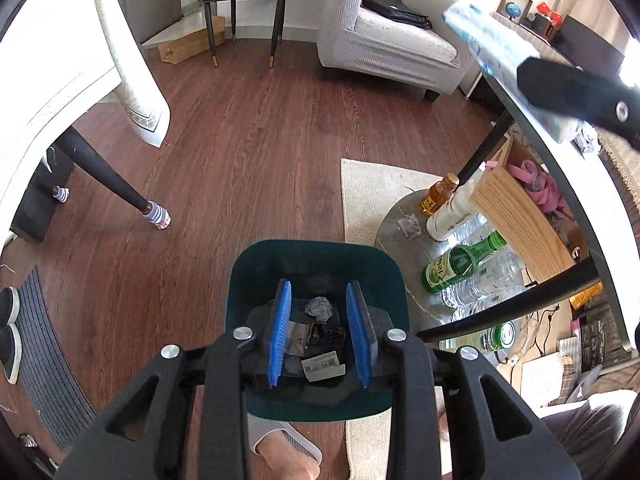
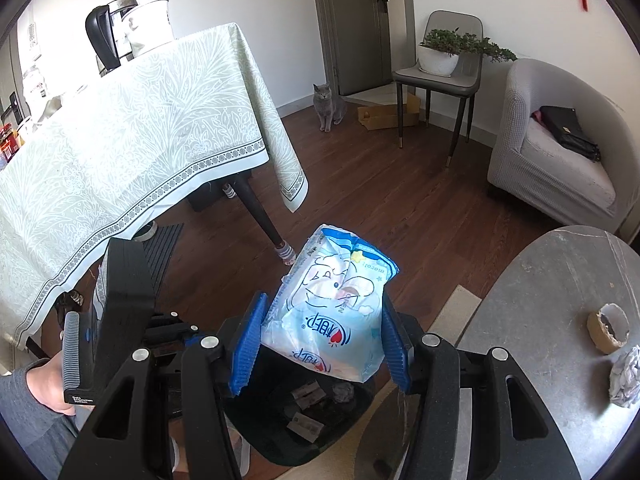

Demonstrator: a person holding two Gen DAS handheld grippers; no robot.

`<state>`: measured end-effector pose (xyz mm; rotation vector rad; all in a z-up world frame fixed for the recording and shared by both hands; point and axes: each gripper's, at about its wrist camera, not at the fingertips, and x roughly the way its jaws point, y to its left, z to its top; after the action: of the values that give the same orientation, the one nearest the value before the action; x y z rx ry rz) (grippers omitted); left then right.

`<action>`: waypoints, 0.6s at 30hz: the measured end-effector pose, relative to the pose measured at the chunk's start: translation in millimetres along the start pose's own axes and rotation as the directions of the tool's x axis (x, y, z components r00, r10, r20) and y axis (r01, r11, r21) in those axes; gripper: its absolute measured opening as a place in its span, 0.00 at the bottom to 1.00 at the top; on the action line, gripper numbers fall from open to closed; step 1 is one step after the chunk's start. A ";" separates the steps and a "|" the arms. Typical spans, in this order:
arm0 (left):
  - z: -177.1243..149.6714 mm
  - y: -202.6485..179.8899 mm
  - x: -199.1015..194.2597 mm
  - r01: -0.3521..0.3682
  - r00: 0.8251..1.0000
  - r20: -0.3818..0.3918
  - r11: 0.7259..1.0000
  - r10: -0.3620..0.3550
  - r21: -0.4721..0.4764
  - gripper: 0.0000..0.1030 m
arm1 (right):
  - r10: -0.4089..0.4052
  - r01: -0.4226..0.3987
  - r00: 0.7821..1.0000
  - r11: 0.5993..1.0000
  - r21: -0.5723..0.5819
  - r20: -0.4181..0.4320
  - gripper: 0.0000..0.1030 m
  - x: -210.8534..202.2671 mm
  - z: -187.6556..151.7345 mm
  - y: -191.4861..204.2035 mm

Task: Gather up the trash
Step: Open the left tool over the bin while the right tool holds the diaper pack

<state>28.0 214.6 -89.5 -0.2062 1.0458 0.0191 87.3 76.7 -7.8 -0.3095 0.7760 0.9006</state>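
A dark green trash bin [image 1: 256, 280] stands on the floor under my left gripper [image 1: 319, 330], which is open and empty above its mouth. Inside lie a crumpled grey paper ball [image 1: 319, 306] and small cartons [image 1: 323, 366]. My right gripper [image 2: 320, 342] is shut on a blue and white plastic tissue pack [image 2: 336, 304] and holds it above the bin [image 2: 280, 446]. The pack also shows in the left wrist view [image 1: 486, 36]. On the round grey table [image 2: 552, 320] lie a torn cardboard roll [image 2: 606, 328] and a crumpled paper ball [image 2: 626, 376].
A table with a pale green cloth [image 2: 132, 128] stands left. A grey cat [image 2: 329, 106] sits by the door. A chair with a plant [image 2: 440, 68] and a grey armchair [image 2: 552, 152] stand behind. Bottles [image 1: 460, 264] and a wooden box [image 1: 520, 216] sit under the round table.
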 end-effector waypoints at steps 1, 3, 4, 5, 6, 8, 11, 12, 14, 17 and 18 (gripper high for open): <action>0.7 5.4 -4.3 0.000 1.000 0.013 1.000 0.000 -0.013 0.32 | 0.003 -0.003 1.000 1.000 -0.007 -0.009 0.53 4.5 0.2 4.0; 2.6 15.2 -13.1 0.000 0.999 0.039 0.999 0.002 -0.037 0.32 | 0.005 -0.006 1.000 1.000 -0.021 -0.025 0.53 13.7 0.7 11.7; 3.6 20.4 -17.2 -0.002 0.999 0.052 0.999 0.004 -0.049 0.32 | 0.005 -0.006 0.999 1.000 -0.029 -0.034 0.53 17.7 0.9 15.0; 4.6 25.2 -21.2 -0.003 0.998 0.063 0.998 0.007 -0.061 0.32 | 0.005 -0.007 0.999 0.999 -0.035 -0.042 0.53 22.5 0.5 18.0; 5.3 29.7 -25.1 -0.004 0.997 0.073 0.997 0.009 -0.072 0.32 | 0.007 -0.009 0.999 0.999 -0.039 -0.050 0.53 26.9 0.4 21.6; 7.1 38.1 -34.0 -0.004 0.995 0.096 0.996 0.012 -0.090 0.30 | 0.010 -0.013 0.998 0.999 -0.048 -0.069 0.53 35.2 -1.0 27.8; 8.9 46.4 -44.2 0.001 0.993 0.121 0.994 0.012 -0.107 0.29 | 0.019 -0.026 0.995 0.998 -0.063 -0.099 0.53 48.5 -4.6 38.0; 9.3 48.0 -47.2 0.003 0.992 0.129 0.994 0.011 -0.110 0.27 | 0.021 -0.029 0.994 0.997 -0.070 -0.111 0.53 53.5 -6.0 41.9; 10.0 50.7 -53.2 0.007 0.989 0.144 0.994 0.010 -0.113 0.24 | 0.022 -0.033 0.991 0.996 -0.083 -0.135 0.53 63.8 -8.6 50.5; 10.2 54.3 -62.0 0.019 0.985 0.172 0.994 0.000 -0.111 0.20 | 0.022 -0.039 0.985 0.994 -0.098 -0.173 0.53 78.6 -15.7 60.0; 10.7 55.1 -65.0 0.022 0.984 0.180 0.994 -0.002 -0.111 0.20 | 0.021 -0.041 0.983 0.994 -0.103 -0.185 0.53 83.0 -18.5 62.4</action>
<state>-1.8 275.9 -37.3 -0.3075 0.8643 0.0845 60.2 152.7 -75.8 -0.4807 0.9063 0.9538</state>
